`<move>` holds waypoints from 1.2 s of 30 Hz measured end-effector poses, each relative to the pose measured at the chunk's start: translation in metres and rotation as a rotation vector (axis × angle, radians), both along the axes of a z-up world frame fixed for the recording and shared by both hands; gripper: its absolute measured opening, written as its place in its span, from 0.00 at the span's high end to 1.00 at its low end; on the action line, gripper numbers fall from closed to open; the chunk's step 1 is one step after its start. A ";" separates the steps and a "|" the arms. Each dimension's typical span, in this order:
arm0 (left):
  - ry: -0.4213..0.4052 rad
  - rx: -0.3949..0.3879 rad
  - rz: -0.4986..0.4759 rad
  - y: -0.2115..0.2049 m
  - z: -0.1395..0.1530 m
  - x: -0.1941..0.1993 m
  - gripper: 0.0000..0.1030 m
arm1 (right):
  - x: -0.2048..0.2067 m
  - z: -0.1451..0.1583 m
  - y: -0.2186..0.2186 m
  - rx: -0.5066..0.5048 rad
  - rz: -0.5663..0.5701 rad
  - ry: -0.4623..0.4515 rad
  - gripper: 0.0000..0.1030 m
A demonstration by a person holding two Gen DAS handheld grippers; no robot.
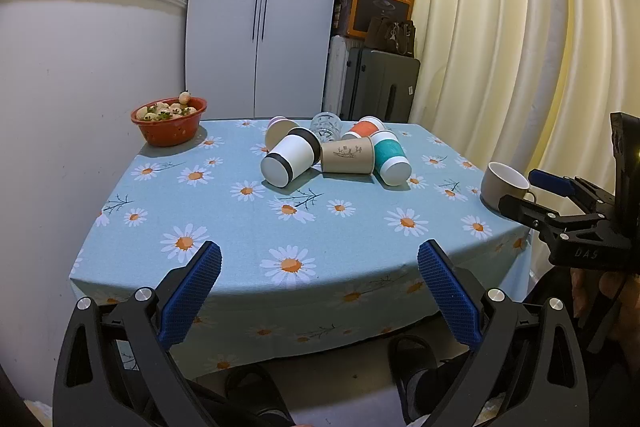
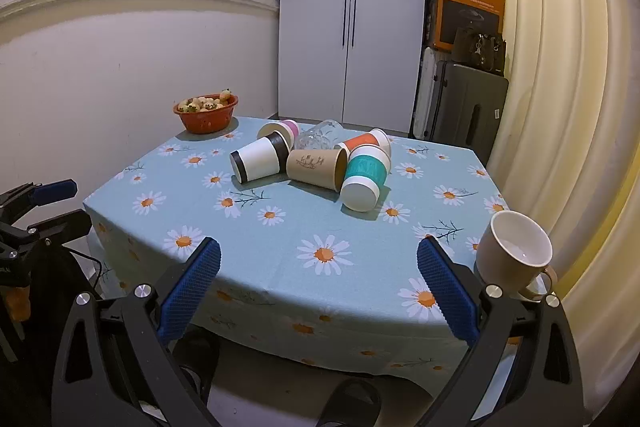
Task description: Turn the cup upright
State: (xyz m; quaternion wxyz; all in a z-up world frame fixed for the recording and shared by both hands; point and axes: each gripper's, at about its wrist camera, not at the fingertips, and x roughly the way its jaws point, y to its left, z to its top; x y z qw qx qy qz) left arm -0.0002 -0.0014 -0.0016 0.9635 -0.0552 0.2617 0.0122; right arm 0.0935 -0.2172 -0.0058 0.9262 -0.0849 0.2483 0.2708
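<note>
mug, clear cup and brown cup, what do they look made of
Mug: likely glazed ceramic, glossy white inside, thick rim, handle.
Clear cup: glass or clear plastic, see-through with cut-like facets; can't tell which.
Brown cup: probably kraft paper, matte tan, printed drawing.

Both claws (image 1: 319, 269) (image 2: 318, 267) agape, empty.

Tablecloth (image 2: 280, 239) looks like matt woven cloth with a daisy print. The white cup with black bands (image 2: 260, 159), the brown kraft cup (image 2: 316, 167) and the teal-sleeved cup (image 2: 366, 177) all look like matt paper. The clear tumbler (image 2: 320, 135) behind them is cut-pattern glass, and the beige mug (image 2: 512, 253) is glossy ceramic. Gripper pads (image 2: 192, 291) are blue rubbery stuff with a rough grid texture, on matt black plastic arms with shiny metal bolts. The red colander (image 1: 170, 123) looks like smooth plastic.
</note>
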 end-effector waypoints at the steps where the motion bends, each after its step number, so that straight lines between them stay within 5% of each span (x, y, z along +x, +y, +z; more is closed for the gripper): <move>1: 0.000 0.000 0.001 0.000 0.000 0.000 0.07 | 0.000 0.000 -0.001 0.001 0.000 0.003 0.05; 36: 0.002 0.003 -0.006 -0.004 -0.001 -0.001 0.07 | 0.002 -0.001 -0.004 0.002 -0.006 0.011 0.05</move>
